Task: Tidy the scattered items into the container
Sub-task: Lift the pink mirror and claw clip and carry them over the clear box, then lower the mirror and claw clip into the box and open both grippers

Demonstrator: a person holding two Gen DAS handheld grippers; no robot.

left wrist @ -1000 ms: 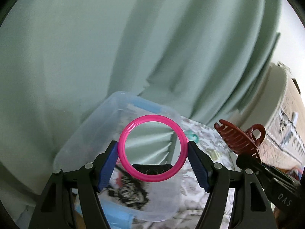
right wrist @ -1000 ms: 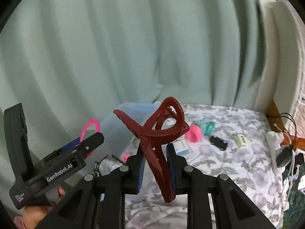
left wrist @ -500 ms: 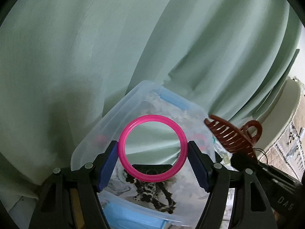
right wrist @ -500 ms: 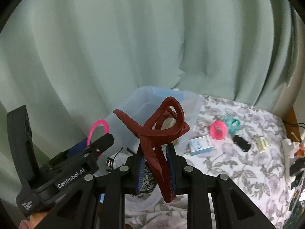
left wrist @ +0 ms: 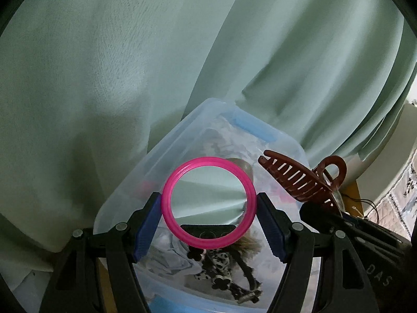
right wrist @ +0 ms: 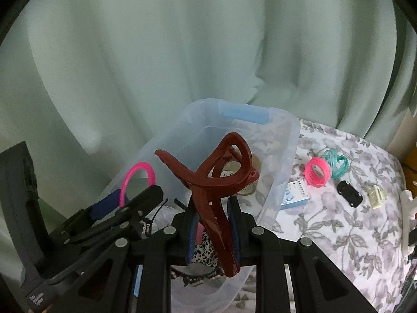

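Note:
My left gripper is shut on a pink bangle and holds it over the clear plastic container; the bangle also shows in the right wrist view. My right gripper is shut on a dark red hair claw clip, also above the container. The clip shows at the right of the left wrist view. Inside the container lie a leopard-print hair piece and other small items.
On the floral cloth to the container's right lie a stack of pink bangles, teal bangles, a small blue-white box, a black item and a pale clip. A green curtain hangs behind.
Both grippers have moved closer over the container with their items still held; the container now fills more of both views.

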